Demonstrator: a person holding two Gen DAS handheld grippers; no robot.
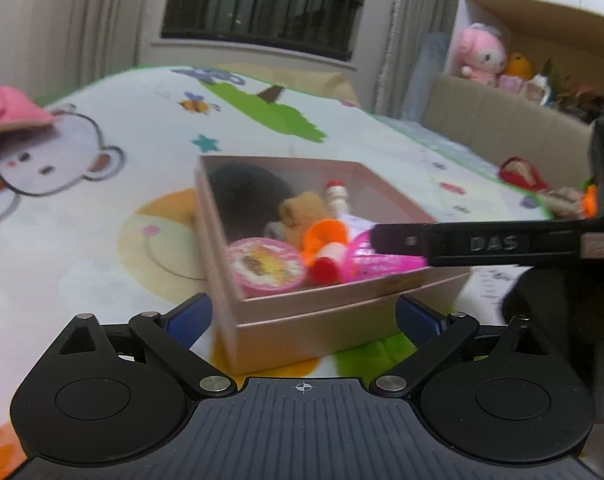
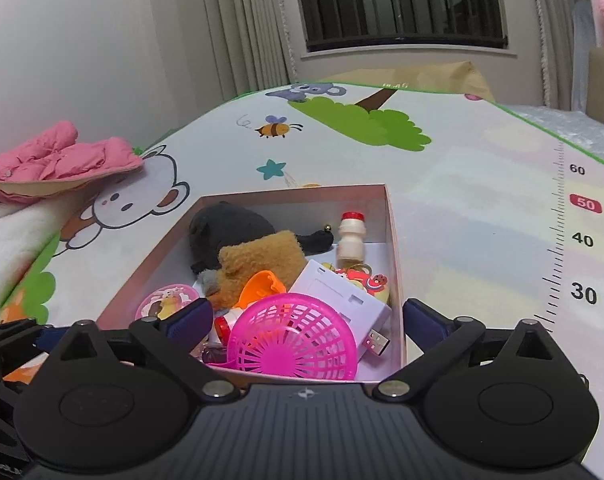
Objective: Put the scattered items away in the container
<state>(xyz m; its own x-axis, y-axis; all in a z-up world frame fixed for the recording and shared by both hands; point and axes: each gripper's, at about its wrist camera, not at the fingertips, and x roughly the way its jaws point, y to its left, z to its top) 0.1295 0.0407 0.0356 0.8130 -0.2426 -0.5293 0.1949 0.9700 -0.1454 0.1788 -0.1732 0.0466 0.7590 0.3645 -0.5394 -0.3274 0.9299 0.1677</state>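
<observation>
A pink cardboard box sits on the cartoon play mat. It holds a pink mesh basket, a white USB adapter, a brown plush, a dark plush, an orange funnel, a small milk bottle and a round pink lid. My left gripper is open and empty at the box's near corner. My right gripper is open and empty over the box's near edge; its black finger also shows in the left wrist view.
A pink jacket lies on white cloth at the mat's left edge. A red toy and an orange piece lie on the mat at right. A beige bed with plush toys stands beyond.
</observation>
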